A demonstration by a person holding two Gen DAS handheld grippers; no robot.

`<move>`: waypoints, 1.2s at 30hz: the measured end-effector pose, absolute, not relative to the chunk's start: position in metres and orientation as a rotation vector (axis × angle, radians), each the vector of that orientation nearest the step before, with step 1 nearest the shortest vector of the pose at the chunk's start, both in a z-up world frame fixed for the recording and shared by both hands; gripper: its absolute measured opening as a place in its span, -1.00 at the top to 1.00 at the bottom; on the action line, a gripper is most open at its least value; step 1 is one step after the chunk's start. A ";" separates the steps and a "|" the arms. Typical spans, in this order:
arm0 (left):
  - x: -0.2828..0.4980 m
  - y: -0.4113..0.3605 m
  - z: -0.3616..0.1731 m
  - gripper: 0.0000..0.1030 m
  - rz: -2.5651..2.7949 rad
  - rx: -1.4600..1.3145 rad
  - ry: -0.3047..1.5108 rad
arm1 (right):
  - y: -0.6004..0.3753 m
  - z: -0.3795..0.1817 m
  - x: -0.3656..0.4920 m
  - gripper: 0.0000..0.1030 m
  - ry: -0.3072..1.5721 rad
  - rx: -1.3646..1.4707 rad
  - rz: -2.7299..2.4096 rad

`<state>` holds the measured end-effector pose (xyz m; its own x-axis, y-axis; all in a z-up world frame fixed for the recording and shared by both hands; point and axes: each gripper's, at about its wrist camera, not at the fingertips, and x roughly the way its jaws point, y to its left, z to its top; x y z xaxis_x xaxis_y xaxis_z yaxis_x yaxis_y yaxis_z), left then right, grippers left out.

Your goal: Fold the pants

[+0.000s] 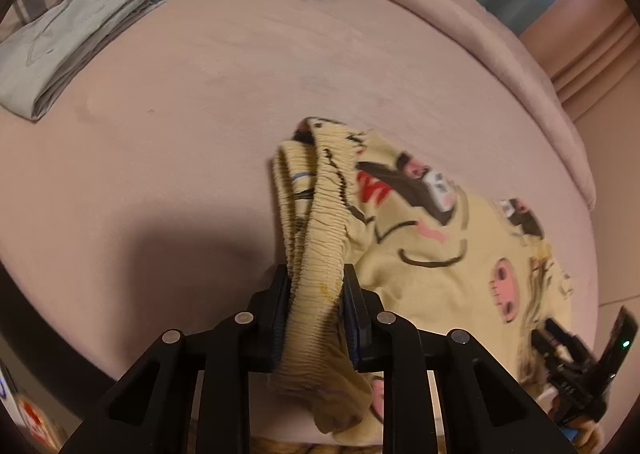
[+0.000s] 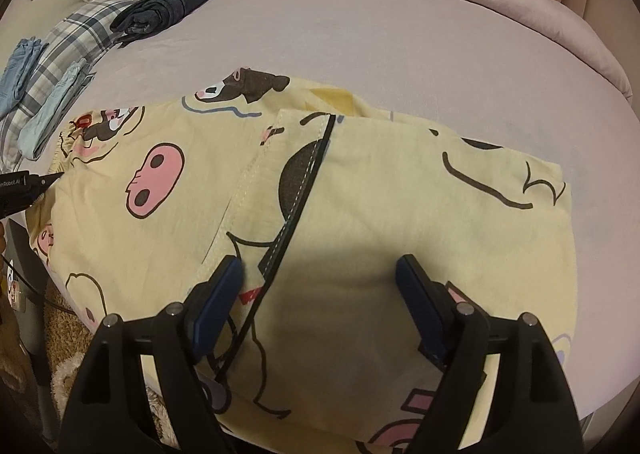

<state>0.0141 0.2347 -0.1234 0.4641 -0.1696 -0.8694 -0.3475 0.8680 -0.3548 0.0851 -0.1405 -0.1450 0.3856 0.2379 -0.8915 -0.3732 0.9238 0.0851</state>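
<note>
So the left tool [image 1: 316, 294] pinches the pants [image 2: 360, 182] by the waistband [image 1: 320, 222]; right tool [image 2: 320, 282] hovers wide, probably should grab the near hem evenly.

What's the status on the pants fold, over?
Left gripper clamped on waistband. Right gripper open over yellow pants on bed. Folded clothes off to the side, nothing blocking.

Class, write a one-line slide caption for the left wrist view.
Left gripper pinches the elastic waistband of yellow cartoon-print pants on a pink bed.
</note>
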 end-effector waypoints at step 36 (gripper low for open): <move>0.104 -0.098 -0.079 0.58 -0.599 -0.181 1.173 | -0.341 -0.111 0.040 -0.52 1.012 0.255 0.044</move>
